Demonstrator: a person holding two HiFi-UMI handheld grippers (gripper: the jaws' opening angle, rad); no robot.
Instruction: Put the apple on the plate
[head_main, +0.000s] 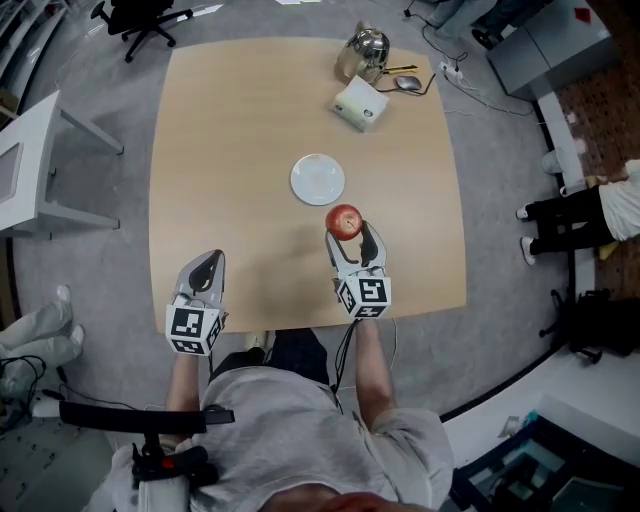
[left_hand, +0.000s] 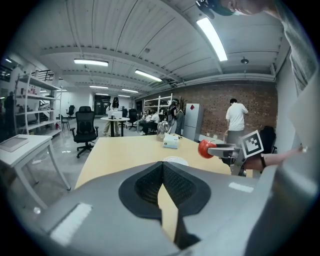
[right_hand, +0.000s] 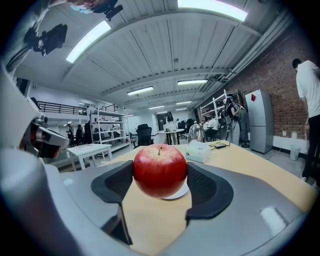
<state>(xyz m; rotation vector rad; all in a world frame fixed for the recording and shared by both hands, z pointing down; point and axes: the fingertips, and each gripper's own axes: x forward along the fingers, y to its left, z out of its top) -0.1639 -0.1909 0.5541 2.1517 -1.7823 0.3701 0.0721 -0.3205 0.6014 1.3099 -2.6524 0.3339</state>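
A red apple (head_main: 344, 221) (right_hand: 160, 170) is held off the table between the jaws of my right gripper (head_main: 346, 232) (right_hand: 160, 179), which is shut on it. The small white plate (head_main: 318, 179) (right_hand: 178, 192) lies on the tan table (head_main: 240, 130) just beyond the apple; in the right gripper view only its rim shows under the fruit. My left gripper (head_main: 206, 270) (left_hand: 162, 186) hovers near the table's front left edge, shut with nothing between its pads. The left gripper view shows the apple (left_hand: 205, 149) and plate (left_hand: 175, 161) off to the right.
At the table's far side stand a white tissue box (head_main: 360, 103), a shiny metal kettle (head_main: 365, 47) and a mouse (head_main: 408, 83) with cables. An office chair (head_main: 140, 20) and a white side table (head_main: 30, 160) stand on the floor to the left. A person (head_main: 590, 215) stands at the right.
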